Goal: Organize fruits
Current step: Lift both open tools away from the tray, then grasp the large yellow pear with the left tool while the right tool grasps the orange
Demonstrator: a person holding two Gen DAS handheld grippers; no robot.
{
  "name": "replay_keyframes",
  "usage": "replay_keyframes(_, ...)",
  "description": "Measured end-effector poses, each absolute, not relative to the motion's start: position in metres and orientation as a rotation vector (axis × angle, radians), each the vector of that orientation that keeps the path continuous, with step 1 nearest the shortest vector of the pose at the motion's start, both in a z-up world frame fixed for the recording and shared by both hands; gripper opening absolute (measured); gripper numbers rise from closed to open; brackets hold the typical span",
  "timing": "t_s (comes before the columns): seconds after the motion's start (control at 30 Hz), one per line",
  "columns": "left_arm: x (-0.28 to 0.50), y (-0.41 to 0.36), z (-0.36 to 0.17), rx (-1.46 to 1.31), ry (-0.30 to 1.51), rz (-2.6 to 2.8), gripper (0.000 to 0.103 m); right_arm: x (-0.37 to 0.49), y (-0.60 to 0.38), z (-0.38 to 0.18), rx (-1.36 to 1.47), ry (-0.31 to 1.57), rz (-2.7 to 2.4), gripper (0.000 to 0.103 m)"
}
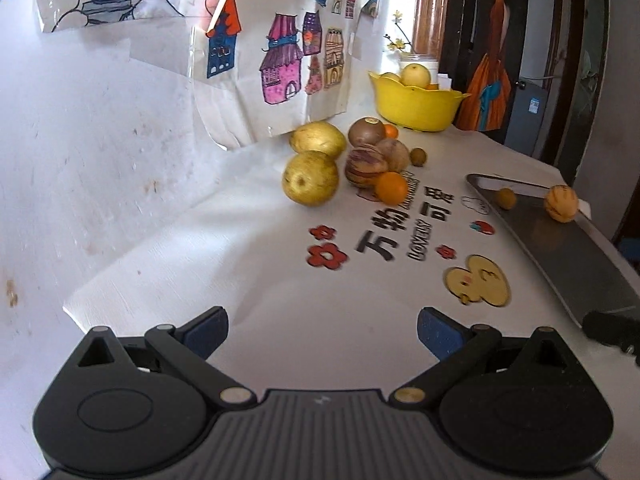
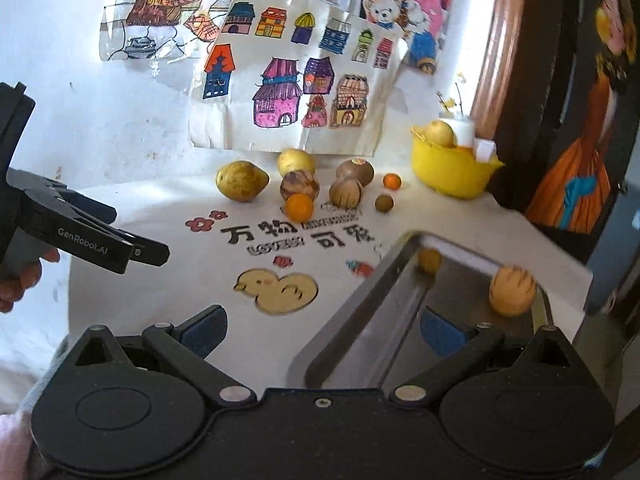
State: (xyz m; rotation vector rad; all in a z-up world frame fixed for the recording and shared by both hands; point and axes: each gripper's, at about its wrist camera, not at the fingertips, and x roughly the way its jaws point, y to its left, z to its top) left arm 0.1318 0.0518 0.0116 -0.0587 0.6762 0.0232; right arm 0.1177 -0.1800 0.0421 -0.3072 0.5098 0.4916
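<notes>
Loose fruit lies near the wall: two yellow pears (image 1: 310, 177) (image 2: 241, 181), striped melons (image 1: 366, 166) (image 2: 300, 187), a brown kiwi (image 2: 355, 171), an orange (image 1: 391, 188) (image 2: 299, 207) and a small brown fruit (image 2: 384, 203). A metal tray (image 1: 568, 248) (image 2: 360, 312) on the right holds a striped yellow melon (image 1: 562, 203) (image 2: 512, 290) and a small yellow fruit (image 2: 429, 260). My left gripper (image 1: 322, 336) hangs open above the table, well short of the fruit. My right gripper (image 2: 322, 330) is open over the tray's near left rim, empty.
A yellow bowl (image 1: 416, 104) (image 2: 452, 172) with a pear and other fruit stands at the back right beside a white jar of flowers. Drawings hang on the wall behind. The left gripper's body (image 2: 80, 224), held by a hand, shows in the right wrist view. The table's right edge runs past the tray.
</notes>
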Motion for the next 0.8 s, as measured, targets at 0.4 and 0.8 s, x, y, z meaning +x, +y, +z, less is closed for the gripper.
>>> replay_keyframes(0.4,0.164,0.081,0.016,-0.124,0.651,0.055,0.103,0.160,-0.159,0.048,-0.485,0.465,0.550,0.102)
replay_keyframes(0.8,0.219,0.093,0.020,-0.201,0.604,0.025,0.103,0.223,-0.128,0.045,-0.493,0.496,0.670,0.102)
